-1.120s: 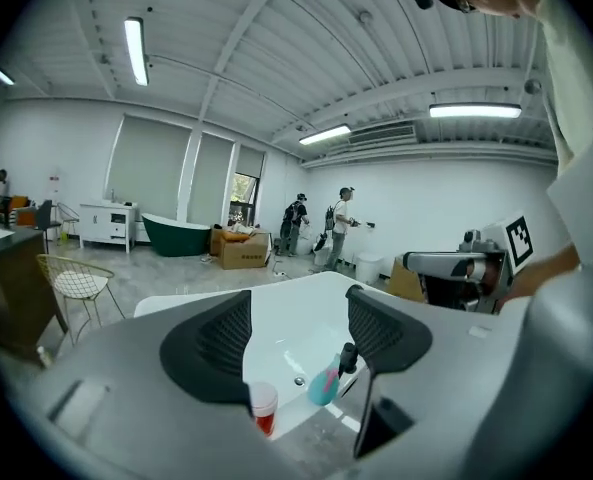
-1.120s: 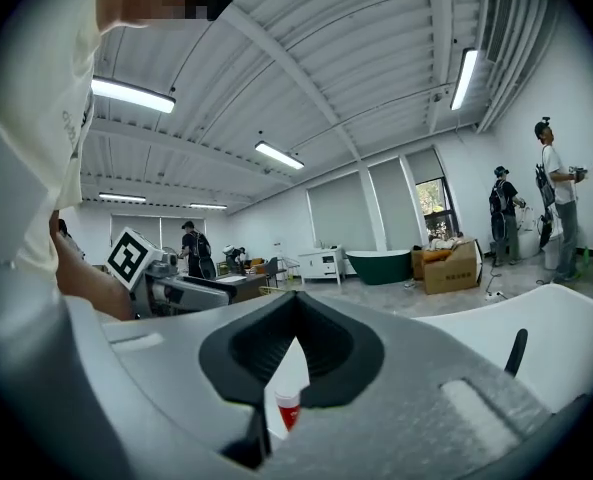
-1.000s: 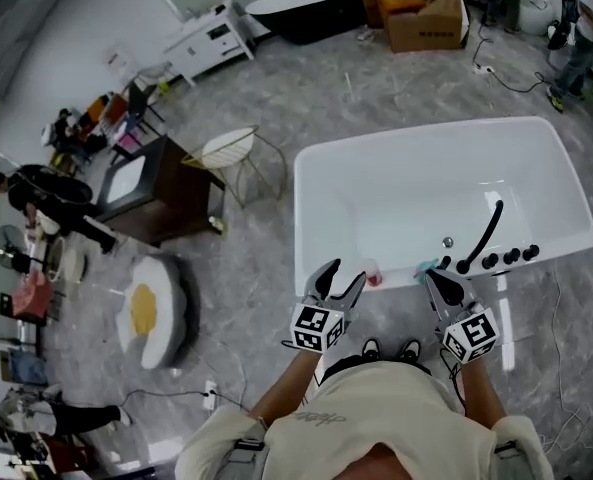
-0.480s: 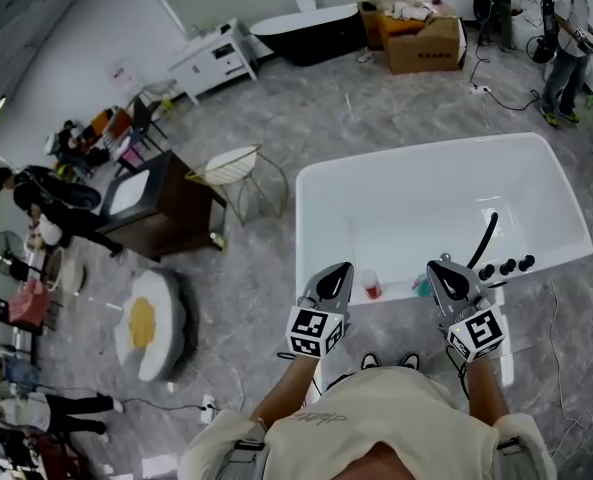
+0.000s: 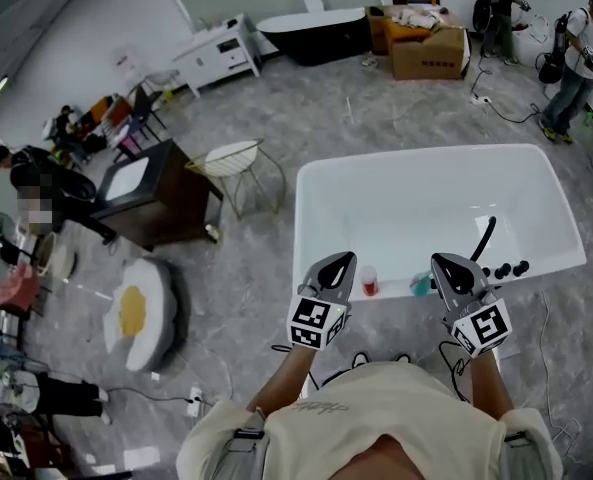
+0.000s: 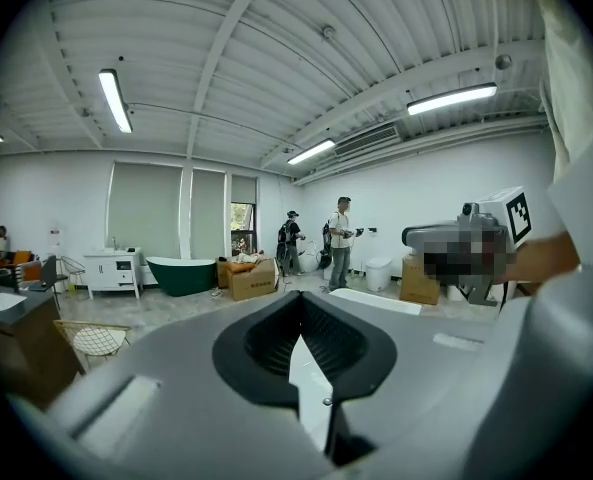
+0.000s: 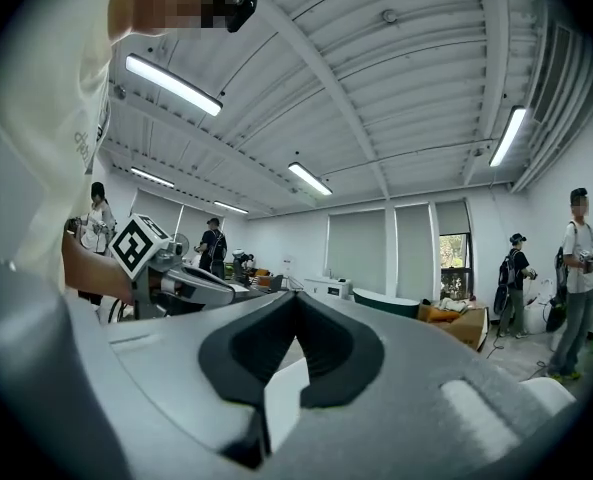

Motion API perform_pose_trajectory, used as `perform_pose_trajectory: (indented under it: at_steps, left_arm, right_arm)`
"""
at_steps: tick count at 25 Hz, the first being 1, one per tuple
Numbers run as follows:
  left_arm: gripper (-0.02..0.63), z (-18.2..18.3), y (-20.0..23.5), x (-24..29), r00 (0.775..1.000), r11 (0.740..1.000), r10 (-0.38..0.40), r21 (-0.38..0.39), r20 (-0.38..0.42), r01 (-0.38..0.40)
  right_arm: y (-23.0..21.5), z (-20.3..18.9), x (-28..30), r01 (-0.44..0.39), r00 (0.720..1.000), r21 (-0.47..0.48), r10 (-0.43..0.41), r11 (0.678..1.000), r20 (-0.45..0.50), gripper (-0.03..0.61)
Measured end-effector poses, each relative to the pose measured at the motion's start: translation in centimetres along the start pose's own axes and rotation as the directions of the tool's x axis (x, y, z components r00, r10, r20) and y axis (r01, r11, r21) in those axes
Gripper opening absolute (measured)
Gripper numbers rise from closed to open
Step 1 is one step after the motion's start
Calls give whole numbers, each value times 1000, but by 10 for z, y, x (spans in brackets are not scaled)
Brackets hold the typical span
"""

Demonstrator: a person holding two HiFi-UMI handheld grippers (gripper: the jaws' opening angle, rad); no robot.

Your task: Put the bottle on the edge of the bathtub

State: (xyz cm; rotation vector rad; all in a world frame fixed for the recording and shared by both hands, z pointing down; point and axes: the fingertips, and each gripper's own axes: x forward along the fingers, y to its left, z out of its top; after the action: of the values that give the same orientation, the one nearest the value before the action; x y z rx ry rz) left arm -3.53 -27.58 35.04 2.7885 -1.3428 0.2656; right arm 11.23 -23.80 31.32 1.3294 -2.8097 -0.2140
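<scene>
A small clear bottle [image 5: 369, 282] with red contents stands upright on the near rim of the white bathtub [image 5: 308, 218]. A teal item [image 5: 420, 285] sits on the same rim to its right. My left gripper [image 5: 340, 264] hovers just left of the bottle, shut and empty. The right gripper [image 5: 450, 267] is right of the teal item, also shut with nothing in it. In the left gripper view the jaws [image 6: 298, 296] meet in front of the room beyond. The right gripper view shows its closed jaws [image 7: 296, 295] too.
A black faucet [image 5: 487, 236] and knobs [image 5: 505, 269] stand on the tub's near right rim. On the floor to the left are a wire chair [image 5: 232, 161], a dark cabinet [image 5: 158, 196] and an egg-shaped cushion [image 5: 136, 314]. Cardboard boxes [image 5: 426, 30] and people [image 5: 576, 50] are at the back.
The left gripper's jaws went from open beside the bottle to shut. Both grippers drew slightly back from the tub rim. The bottle stays standing on the rim.
</scene>
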Motion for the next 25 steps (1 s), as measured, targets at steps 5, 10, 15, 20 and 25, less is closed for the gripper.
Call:
perform_pose_trajectory:
  at_steps: [5,10,15,20,25]
  left_arm:
    - [17,-5,6,-9,1000,1000,9,-13,-15,-9]
    - [17,-16,18,-17,999,1000,20,-12,-39,-20]
    - [17,-24,20,-20,998,1000,1,27,-62,1]
    - [17,-33,11,-14,997,999,-24,36,-80,27]
    - [17,-27,8,-3,997,999,-34,17,-73,35]
  right_arm:
    - [11,-5,7,-5,1000,3,5,1000,-2,0]
    - [22,-5,17,-21,1000,-3,21,1000,-6,0]
    - [27,-7,24,-10,1000,17,10,1000,-5,0]
    - [25,-15,17,8,999,26,-7,1000,-32,0]
    - [11,-25,12,27,998,39,-24,999,-57,1]
